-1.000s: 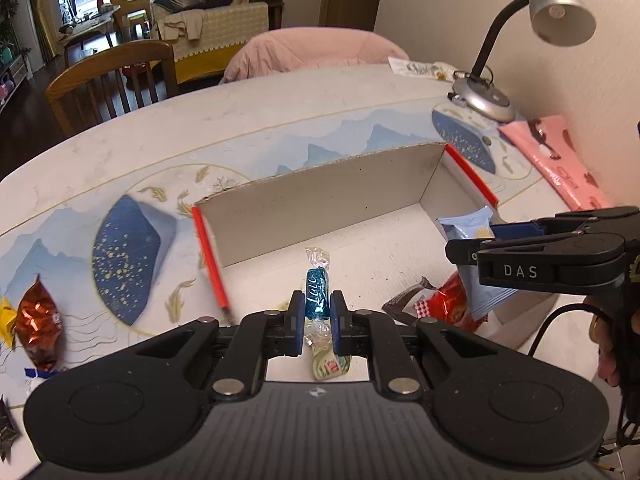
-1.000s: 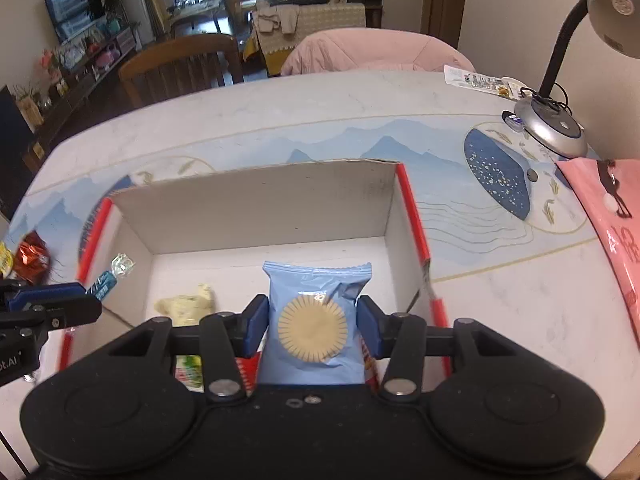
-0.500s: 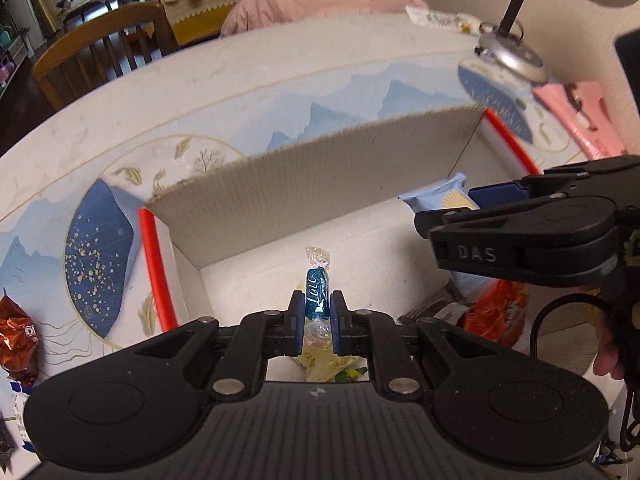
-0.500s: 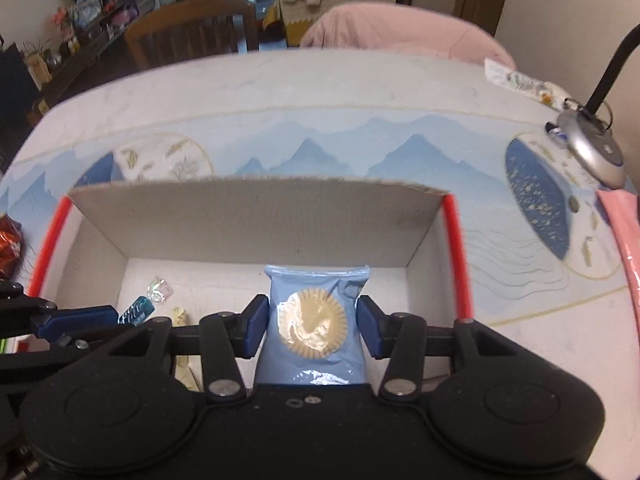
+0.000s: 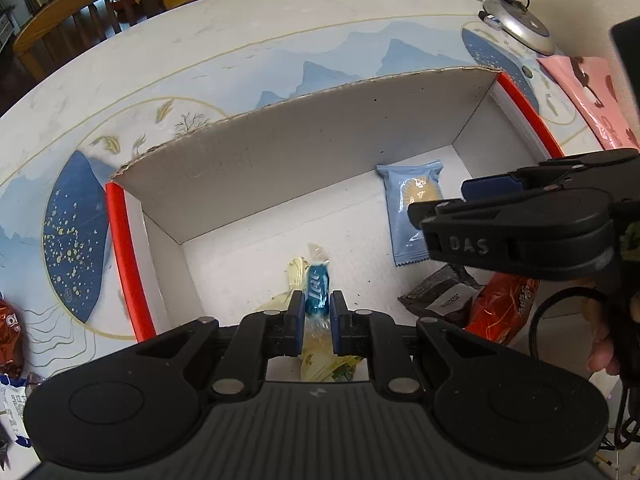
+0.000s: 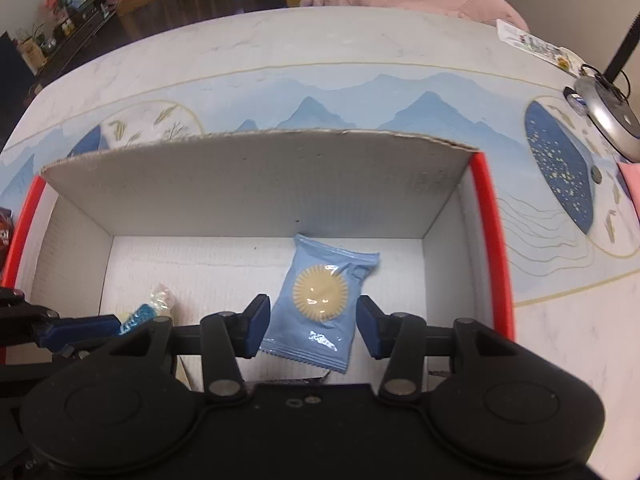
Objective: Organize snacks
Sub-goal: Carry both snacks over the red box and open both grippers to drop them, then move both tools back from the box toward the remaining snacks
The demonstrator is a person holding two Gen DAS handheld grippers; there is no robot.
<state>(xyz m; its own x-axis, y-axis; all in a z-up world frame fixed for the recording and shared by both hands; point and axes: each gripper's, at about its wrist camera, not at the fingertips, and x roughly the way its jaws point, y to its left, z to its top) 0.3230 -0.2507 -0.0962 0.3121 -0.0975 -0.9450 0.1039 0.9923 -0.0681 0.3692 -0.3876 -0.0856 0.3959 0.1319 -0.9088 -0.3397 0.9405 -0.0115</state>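
left gripper (image 5: 314,322): clamped on blue twist-wrapped candy (image 5: 317,294), low over white cardboard box (image 5: 280,168) floor
right gripper (image 6: 312,326): jaws apart, clear of pale-blue biscuit packet (image 6: 322,300) lying in box
tip: release candy low, beside yellow wrapper (image 5: 296,276)

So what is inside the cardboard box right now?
On the floor of the cardboard box lies a light blue cookie packet, with a yellowish wrapper, a dark packet and a red bag. Both claws cover the near part.
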